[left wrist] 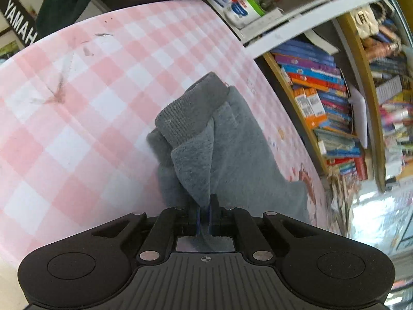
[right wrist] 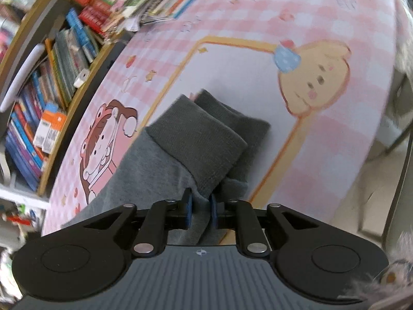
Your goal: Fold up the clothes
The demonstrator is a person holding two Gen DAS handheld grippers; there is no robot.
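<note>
A grey fleece garment (left wrist: 232,149) with darker ribbed cuffs (left wrist: 188,113) hangs over the pink checked table mat (left wrist: 77,103). My left gripper (left wrist: 205,204) is shut on a fold of the grey fabric, which runs up from between its fingers. In the right wrist view the same garment (right wrist: 155,165) shows two dark ribbed cuffs (right wrist: 204,139) lying side by side. My right gripper (right wrist: 201,201) is shut on the fabric just below the cuffs. Both ends are held a little above the mat (right wrist: 309,155).
A bookshelf (left wrist: 322,98) packed with books stands along the table's edge, and it also shows in the right wrist view (right wrist: 51,77). A tub of pens and bottles (left wrist: 242,2) sits beyond the far end. A chair frame (right wrist: 397,139) stands off the mat's other side.
</note>
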